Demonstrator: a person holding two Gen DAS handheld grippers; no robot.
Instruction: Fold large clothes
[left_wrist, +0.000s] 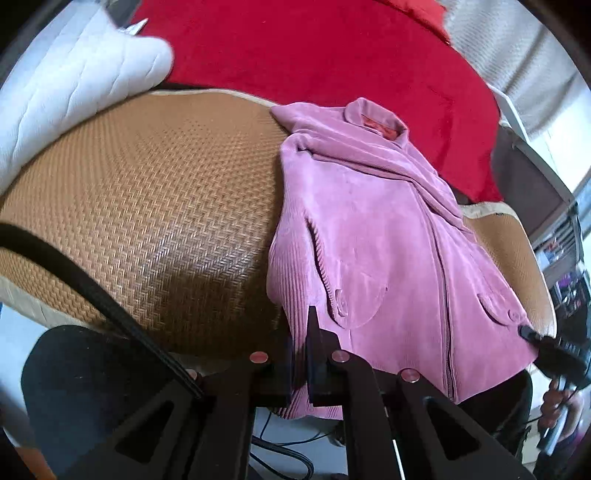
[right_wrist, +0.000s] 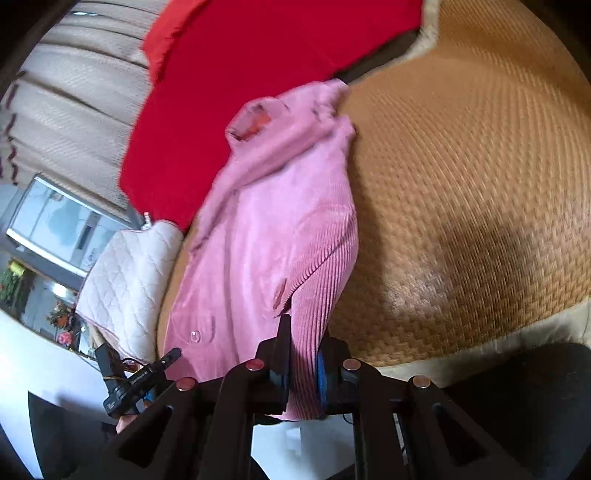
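Small white lettering is showing on the black gripper body at the lower left of the right wrist view, but it is blurring too much to be read. No other text, label, brand or number is standing out legibly in either view.

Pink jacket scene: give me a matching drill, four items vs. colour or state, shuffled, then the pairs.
Items:
1. pink jacket
2. blanket
3. woven mat
4. left claw

Matches:
A. tan, herringbone weave
B. shut on the ribbed hem
C. red, behind the mat
D. lying zipped on the mat, collar away from the cameras

Pairs: 1-D, 2-C, 3-A, 4-B
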